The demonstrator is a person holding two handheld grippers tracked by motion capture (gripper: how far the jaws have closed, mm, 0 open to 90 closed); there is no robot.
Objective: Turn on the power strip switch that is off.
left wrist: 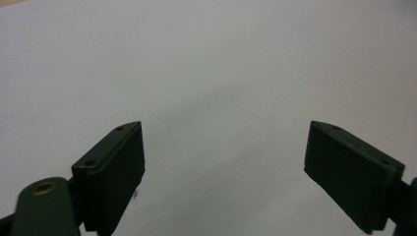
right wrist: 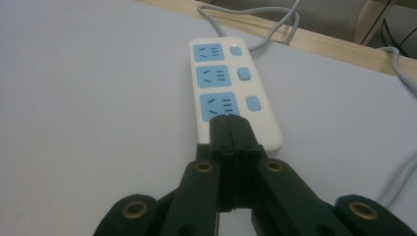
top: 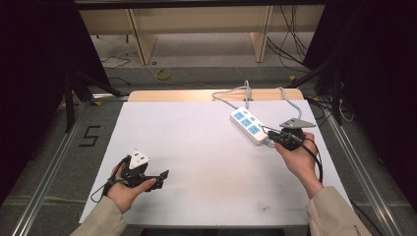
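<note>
- Power strip (top: 250,125) lies right of centre in the high view, on the white sheet (top: 196,147); cable (top: 231,93) trails to the far edge
- right gripper (right wrist: 230,123): jaws pressed together, holding nothing; tips poised over the nearest socket, apparently approaching a switch (right wrist: 253,103); next move calls for a precise downward press
- left gripper (left wrist: 226,162): jaws spread, idle at lower left

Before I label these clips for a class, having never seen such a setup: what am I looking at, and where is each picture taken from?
A person sits at a white table, a hand-held gripper in each hand. One picture looks down from above. The other two come from cameras riding on the grippers, looking along their black jaws. The left hand-held gripper has its jaws wide apart over bare table, holding nothing. The right hand-held gripper has its jaws shut together with nothing between them, tips at the near end of a white power strip with three blue sockets. Its grey cord runs off the far edge.
</note>
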